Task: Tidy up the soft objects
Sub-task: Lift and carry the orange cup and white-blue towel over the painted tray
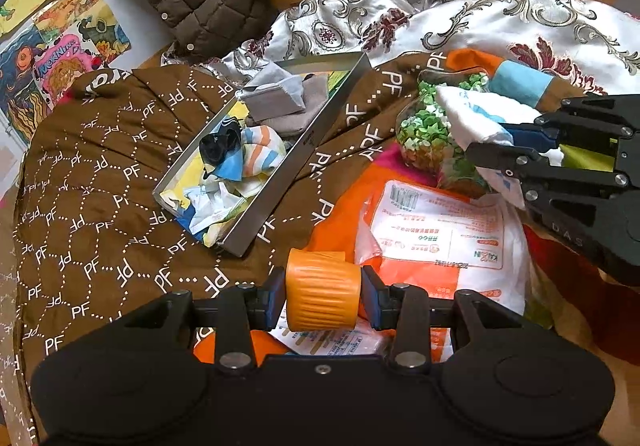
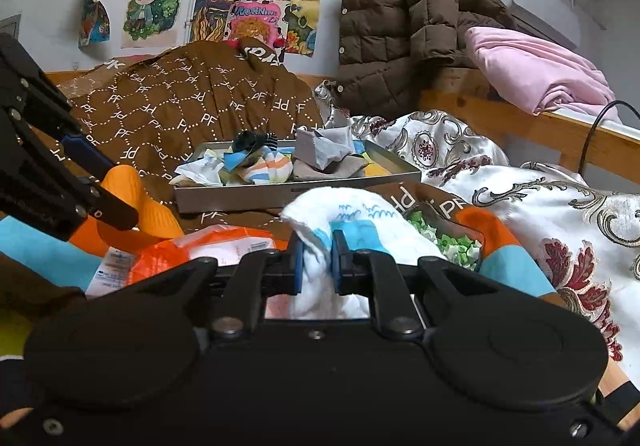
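Observation:
An orange ribbed soft roll (image 1: 322, 292) sits between the fingers of my left gripper (image 1: 323, 294), which is shut on it above the bedding. My right gripper (image 2: 316, 262) is shut on a white sock with blue marks (image 2: 352, 214), bunched between its blue pads. In the left wrist view the right gripper (image 1: 486, 140) comes in from the right with that white sock (image 1: 464, 110). The left gripper (image 2: 124, 194) shows at the left of the right wrist view with the orange roll (image 2: 156, 214). A metal tray (image 1: 280, 174) (image 2: 296, 196) ahead holds several socks: striped, black and grey.
The tray rests on a brown quilt printed "PF" (image 1: 100, 206). An orange-and-white plastic packet (image 1: 436, 234) and a bag of green and white bits (image 1: 424, 126) lie near the grippers. Behind are a floral satin cover (image 1: 500, 26), a brown puffer jacket (image 2: 400, 26) and a wooden bed rail (image 2: 480, 106).

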{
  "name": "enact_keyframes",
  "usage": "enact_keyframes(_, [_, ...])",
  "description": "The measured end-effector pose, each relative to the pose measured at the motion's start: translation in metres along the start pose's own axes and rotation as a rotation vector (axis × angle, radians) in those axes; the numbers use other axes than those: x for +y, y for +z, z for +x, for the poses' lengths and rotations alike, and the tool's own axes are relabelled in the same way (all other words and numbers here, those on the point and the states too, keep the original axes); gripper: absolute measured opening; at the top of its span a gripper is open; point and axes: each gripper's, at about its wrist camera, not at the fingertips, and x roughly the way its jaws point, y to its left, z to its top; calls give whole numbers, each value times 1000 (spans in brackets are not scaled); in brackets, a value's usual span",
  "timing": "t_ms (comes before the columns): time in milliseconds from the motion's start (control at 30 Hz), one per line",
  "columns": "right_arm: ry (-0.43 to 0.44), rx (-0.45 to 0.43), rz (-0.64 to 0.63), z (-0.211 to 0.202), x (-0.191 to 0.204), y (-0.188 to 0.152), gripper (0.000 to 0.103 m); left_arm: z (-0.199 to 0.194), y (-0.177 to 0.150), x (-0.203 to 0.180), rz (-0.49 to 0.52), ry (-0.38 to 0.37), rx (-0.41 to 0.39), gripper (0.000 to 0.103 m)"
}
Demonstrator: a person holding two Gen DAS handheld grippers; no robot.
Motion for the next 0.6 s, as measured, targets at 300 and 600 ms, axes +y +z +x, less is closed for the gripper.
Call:
enact_keyframes(300, [0,-28,-18,-4,5,2,8,-2,4,-1,-18,-29,-43,42])
enact_keyframes(600, [-21,-39,-5,0,5,13,8,8,17,12,-84,-56,-106,42])
